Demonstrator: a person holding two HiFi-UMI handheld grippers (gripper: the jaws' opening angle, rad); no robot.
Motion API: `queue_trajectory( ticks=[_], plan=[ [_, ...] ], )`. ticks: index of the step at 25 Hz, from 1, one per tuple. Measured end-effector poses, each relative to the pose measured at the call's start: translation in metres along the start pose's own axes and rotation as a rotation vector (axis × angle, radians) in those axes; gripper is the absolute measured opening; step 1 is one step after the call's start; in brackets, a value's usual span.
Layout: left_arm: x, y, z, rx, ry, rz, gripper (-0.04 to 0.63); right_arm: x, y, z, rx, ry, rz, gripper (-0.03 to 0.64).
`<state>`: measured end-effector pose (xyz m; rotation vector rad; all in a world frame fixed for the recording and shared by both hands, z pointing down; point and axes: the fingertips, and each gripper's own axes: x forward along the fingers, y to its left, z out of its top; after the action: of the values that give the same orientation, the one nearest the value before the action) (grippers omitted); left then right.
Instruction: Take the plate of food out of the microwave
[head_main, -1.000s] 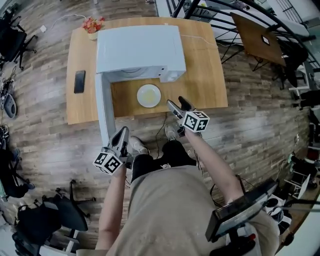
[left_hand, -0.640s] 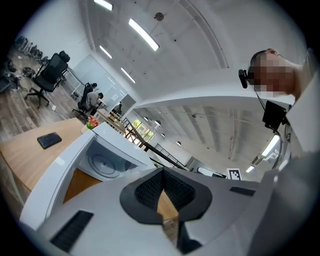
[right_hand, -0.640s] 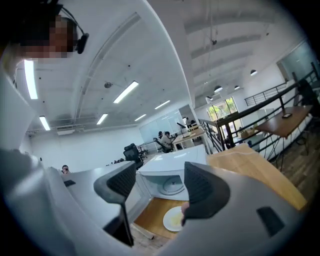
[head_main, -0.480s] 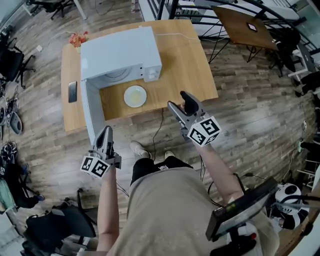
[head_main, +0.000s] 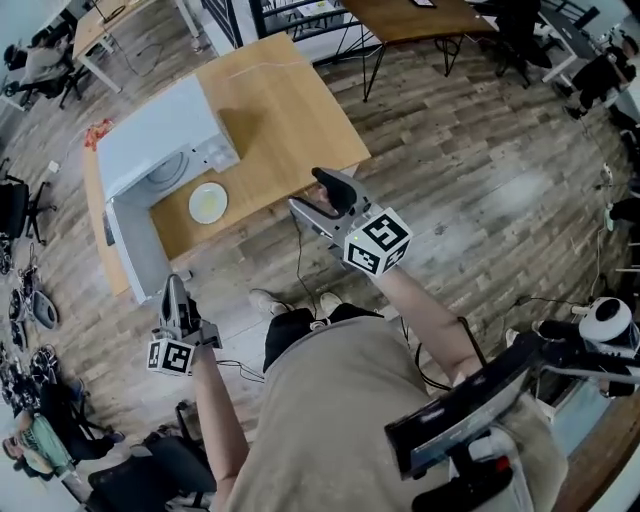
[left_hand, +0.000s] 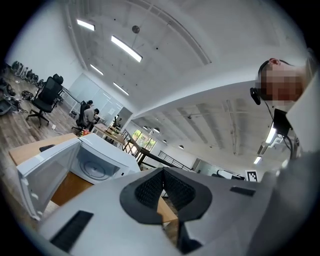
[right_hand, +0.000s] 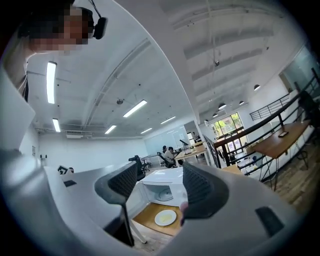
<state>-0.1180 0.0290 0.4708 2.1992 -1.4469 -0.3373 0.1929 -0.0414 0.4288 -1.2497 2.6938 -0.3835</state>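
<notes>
Since the round white plate of yellow food (head_main: 207, 203) sits at 9 o'clock from our spread, empty right gripper (head_main: 307, 192), we'd use that one; left gripper (head_main: 176, 292) is closed, empty.

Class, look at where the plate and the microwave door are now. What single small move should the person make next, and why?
Probably step toward the table and swing the microwave door shut with the left gripper. The plate already lies on the table outside the microwave, the door stands wide open, and both grippers hold nothing: left shut, right gripper open.
</notes>
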Motion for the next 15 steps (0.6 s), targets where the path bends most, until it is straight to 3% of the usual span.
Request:
queue_trajectory(
  ticks=[7,15],
  plan=[
    [-0.027,-0.055,-0.051,0.005,0.016,0.021,0.005,-0.081,-0.013,-0.006,0.032,-0.002,-0.012,0.295],
    [-0.058,-0.071,-0.091,0.0,0.057,0.091,0.005,-0.129,-0.027,-0.028,0.042,0.036,-0.024,0.295]
  ],
)
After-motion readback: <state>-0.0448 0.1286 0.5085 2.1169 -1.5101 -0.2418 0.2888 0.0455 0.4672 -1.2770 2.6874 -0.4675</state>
